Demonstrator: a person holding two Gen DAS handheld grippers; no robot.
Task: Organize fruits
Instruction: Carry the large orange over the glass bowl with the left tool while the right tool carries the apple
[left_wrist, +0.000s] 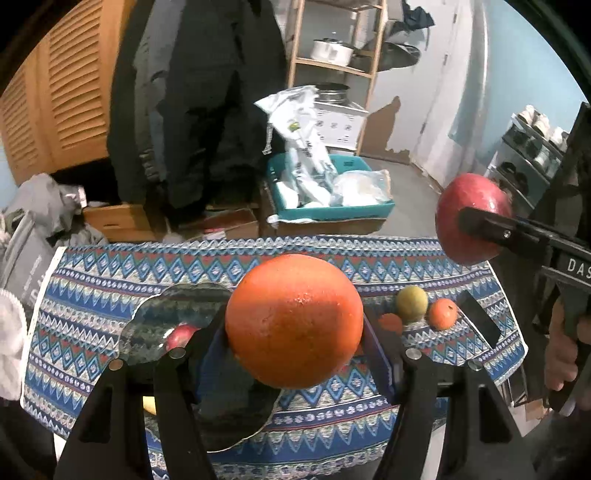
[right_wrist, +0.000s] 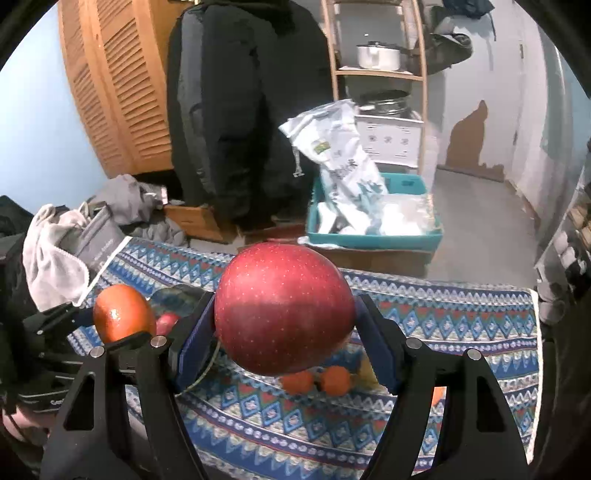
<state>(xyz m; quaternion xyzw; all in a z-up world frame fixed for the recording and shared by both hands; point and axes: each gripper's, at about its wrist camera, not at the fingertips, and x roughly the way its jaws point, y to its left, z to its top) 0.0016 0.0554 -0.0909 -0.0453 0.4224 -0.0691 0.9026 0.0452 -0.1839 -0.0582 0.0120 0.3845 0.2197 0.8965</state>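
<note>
My left gripper is shut on a large orange and holds it above a clear glass plate on the patterned tablecloth. A red apple lies on that plate. My right gripper is shut on a red apple held above the cloth; it shows at the right of the left wrist view. The orange also shows at the left of the right wrist view. A green-yellow fruit and two small oranges lie on the cloth to the right.
The table with the blue patterned cloth ends at a far edge. Beyond it stand a teal bin with white bags, cardboard boxes, a hanging dark coat and a wooden shelf. A dark flat object lies at the cloth's right.
</note>
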